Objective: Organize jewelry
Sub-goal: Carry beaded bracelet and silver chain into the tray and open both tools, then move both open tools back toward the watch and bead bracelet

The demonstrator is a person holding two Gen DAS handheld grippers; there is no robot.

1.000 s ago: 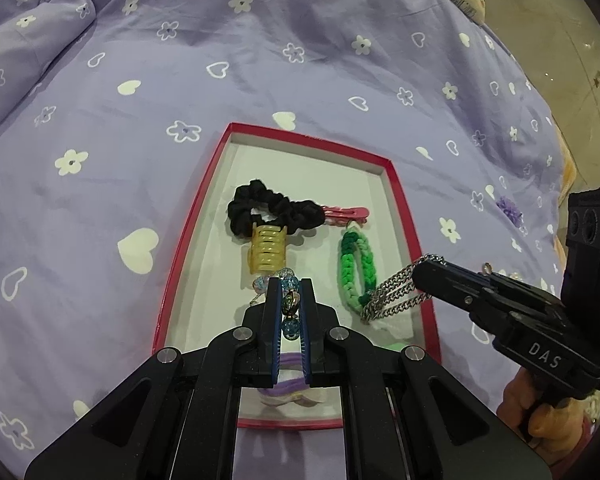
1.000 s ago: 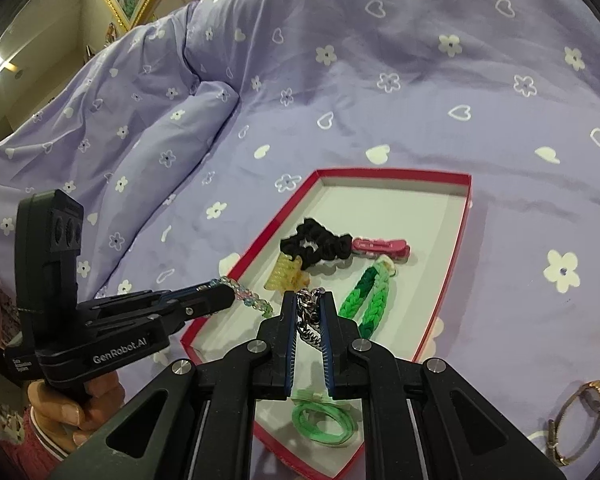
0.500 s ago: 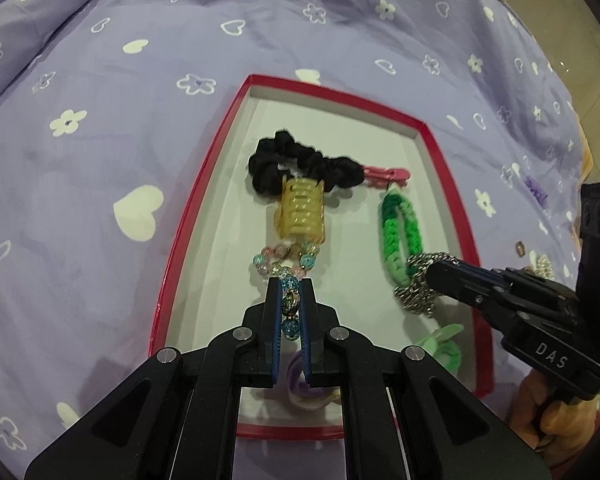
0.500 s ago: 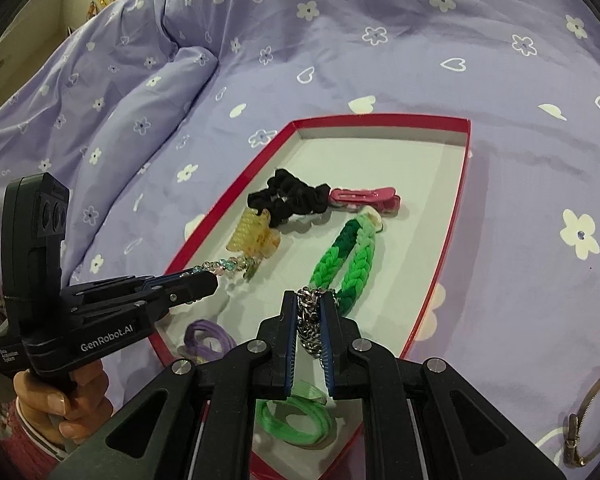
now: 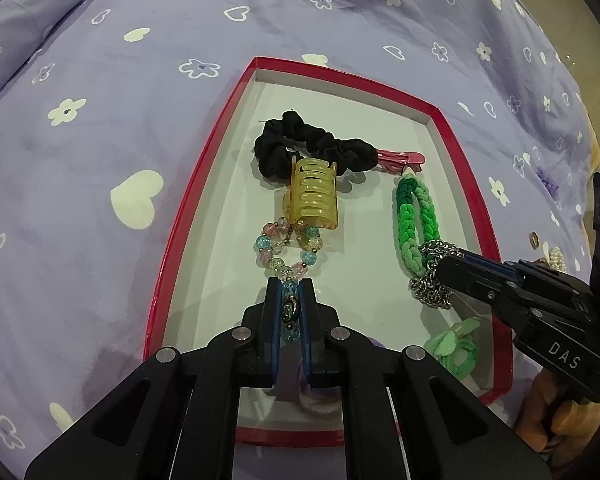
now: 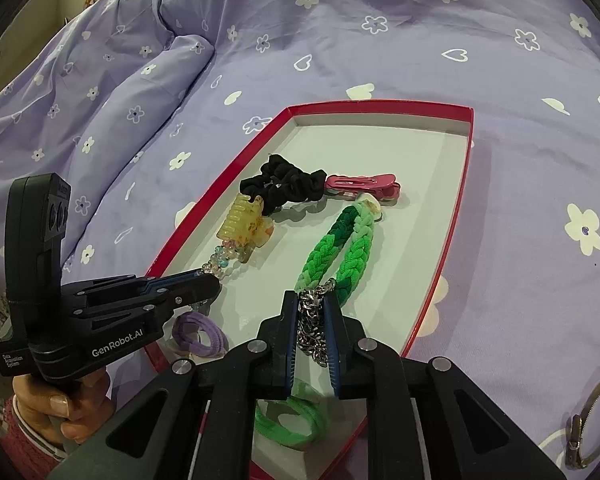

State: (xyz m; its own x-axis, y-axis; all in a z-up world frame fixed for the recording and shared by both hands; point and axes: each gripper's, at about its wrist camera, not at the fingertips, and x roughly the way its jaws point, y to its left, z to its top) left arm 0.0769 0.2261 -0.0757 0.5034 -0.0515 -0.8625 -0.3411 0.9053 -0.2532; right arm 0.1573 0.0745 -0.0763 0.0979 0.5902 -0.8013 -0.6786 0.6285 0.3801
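Note:
A red-rimmed white tray [image 5: 196,216] lies on the purple bedspread. My left gripper [image 5: 290,285] is shut on a pastel bead bracelet [image 5: 284,248], whose loop rests on the tray floor below the yellow claw clip [image 5: 314,196]. My right gripper [image 6: 310,299] has a silver chain [image 6: 310,320] between its pads. Its jaws are opening, and the chain lies bunched on the tray at the near end of the green braided band [image 6: 340,248]. In the left wrist view the right gripper [image 5: 444,268] comes in from the right, and the left gripper [image 6: 214,285] shows in the right wrist view.
In the tray also lie a black scrunchie [image 5: 300,148], a pink clip [image 5: 400,158], a light green hair tie [image 6: 292,420] and a purple hair tie [image 6: 198,332]. A gold watch [image 6: 592,424] and a pearl piece [image 5: 556,264] lie on the bedspread to the right.
Both grippers have sunk toward the tray. The bracelet and the chain, hanging before, now rest on the tray floor. The right jaws stand slightly wider.

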